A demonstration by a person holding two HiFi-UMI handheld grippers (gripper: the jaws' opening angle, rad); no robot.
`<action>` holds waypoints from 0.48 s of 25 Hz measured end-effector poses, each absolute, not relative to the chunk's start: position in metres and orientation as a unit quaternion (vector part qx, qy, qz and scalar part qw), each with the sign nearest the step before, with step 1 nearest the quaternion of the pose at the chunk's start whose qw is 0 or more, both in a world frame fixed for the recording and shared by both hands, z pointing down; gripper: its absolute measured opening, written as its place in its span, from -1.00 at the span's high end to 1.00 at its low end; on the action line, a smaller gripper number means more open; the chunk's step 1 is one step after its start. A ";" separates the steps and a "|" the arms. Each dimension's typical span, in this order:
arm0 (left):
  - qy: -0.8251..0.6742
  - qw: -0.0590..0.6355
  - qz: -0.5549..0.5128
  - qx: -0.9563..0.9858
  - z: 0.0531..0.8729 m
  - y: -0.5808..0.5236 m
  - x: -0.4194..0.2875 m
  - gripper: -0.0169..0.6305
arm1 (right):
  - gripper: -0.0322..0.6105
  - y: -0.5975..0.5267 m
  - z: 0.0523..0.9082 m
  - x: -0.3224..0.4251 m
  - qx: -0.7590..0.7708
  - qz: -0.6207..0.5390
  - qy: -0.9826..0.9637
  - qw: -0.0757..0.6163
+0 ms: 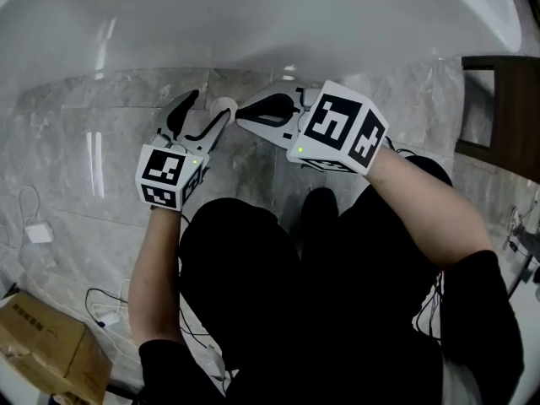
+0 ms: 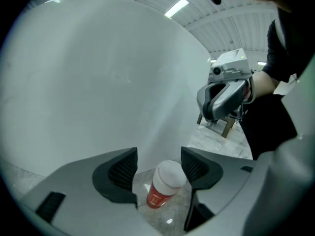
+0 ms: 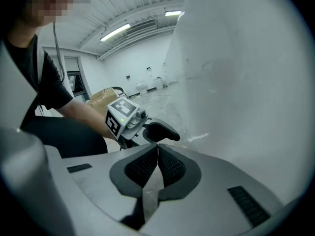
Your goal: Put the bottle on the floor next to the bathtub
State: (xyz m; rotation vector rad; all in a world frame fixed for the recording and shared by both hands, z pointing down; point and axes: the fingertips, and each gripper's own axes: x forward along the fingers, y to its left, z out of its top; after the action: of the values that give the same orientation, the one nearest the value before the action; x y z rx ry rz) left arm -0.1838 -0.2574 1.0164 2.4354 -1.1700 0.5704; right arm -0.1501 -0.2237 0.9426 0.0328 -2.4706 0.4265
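The bottle point(image 2: 164, 185) stands upright, as it seems, on the floor point(image 1: 84, 142), just beside the wall of the bathtub point(image 1: 253, 15). It is directly between the jaws of the left gripper point(image 2: 158, 162), which are wide apart and do not appear to press it. The right gripper point(image 3: 157, 154) is near, its jaws together on nothing. What is inside the bathtub is not visible.

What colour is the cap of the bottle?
The cap is white; clearest in the left gripper view.

Right gripper point(image 3: 157, 150) fingers pressed together, empty; bathtub point(image 3: 246, 73) beside.
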 end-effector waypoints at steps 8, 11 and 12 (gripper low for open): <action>-0.452 0.232 0.124 0.852 0.967 -0.239 -0.228 0.20 | 0.81 -0.232 0.934 -0.177 0.004 0.142 -0.943 0.302; -0.487 0.254 0.096 0.830 0.941 -0.227 -0.249 0.27 | 0.81 -0.227 0.913 -0.180 0.004 0.148 -0.946 0.287; -0.502 0.263 0.089 0.819 0.929 -0.222 -0.256 0.29 | 0.81 -0.225 0.901 -0.180 0.005 0.145 -0.950 0.278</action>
State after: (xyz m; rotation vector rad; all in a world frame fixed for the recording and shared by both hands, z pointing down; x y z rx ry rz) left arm -0.2564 -0.2225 0.9287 2.2155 -1.3562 0.2403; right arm -0.1798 -0.2255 0.9011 0.0147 -2.5489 0.3896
